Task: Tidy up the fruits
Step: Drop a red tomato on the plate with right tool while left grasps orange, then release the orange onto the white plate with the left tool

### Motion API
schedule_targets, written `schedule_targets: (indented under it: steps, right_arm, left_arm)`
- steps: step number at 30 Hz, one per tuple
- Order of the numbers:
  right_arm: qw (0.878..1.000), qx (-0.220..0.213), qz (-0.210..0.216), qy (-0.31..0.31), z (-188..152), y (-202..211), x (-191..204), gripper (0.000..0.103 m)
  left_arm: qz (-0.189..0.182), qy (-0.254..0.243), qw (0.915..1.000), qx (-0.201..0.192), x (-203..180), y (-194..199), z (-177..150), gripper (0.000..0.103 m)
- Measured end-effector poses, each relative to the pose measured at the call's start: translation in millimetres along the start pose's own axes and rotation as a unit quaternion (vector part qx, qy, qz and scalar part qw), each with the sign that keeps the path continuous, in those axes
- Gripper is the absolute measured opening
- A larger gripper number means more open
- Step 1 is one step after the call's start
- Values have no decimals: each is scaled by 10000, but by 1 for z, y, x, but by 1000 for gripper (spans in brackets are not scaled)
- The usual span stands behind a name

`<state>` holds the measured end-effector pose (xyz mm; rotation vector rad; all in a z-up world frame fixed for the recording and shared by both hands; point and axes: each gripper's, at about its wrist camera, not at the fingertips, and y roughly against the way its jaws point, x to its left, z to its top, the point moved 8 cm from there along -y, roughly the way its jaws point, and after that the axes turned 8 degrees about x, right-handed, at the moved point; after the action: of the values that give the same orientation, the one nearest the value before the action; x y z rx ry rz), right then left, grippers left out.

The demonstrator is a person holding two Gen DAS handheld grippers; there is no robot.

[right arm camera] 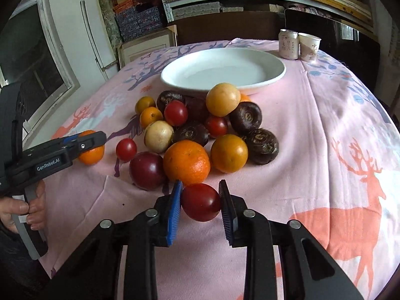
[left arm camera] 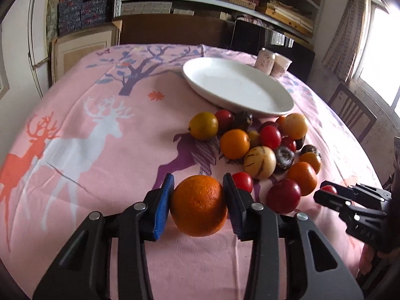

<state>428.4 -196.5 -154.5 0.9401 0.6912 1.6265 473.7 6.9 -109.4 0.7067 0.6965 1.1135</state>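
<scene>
My left gripper [left arm camera: 198, 187] is shut on a large orange [left arm camera: 198, 206], held just above the pink tablecloth; it also shows in the right wrist view [right arm camera: 91, 153]. My right gripper [right arm camera: 200, 191] is shut on a red tomato [right arm camera: 200, 202] at the near edge of the fruit pile; it also shows in the left wrist view [left arm camera: 325, 192]. The pile [right arm camera: 200, 130] holds oranges, tomatoes, yellow fruits and dark brown round fruits. An empty white plate [right arm camera: 250, 60] stands just behind the pile.
A drink can [right arm camera: 288, 43] and a paper cup [right arm camera: 308, 46] stand at the back right of the table. A wooden chair [left arm camera: 352, 111] is at the table's right side. Shelves with boxes line the back wall.
</scene>
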Motion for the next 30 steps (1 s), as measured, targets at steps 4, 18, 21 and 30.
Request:
schedule_targets:
  steps: [4,18,21,30]
  right_arm:
    - [9974,-373,462,-401,21,27,-13,30]
    - [9972,-664,195,-270,165,-20,-49,30]
    - [9977,-508,251,-369,175,-38,-53,30]
    - [9964,-807,12,-272,180,-38,-64,77]
  left_arm:
    - [-92,-225,9988,-414,-17,30,23,40]
    - [817,-548,9903,-982,-77,-25,142,40]
    - [888,-443,9913,-868,-74,-42,152,40]
    - [1323,-109,9864,-968,-55,-56,164,84]
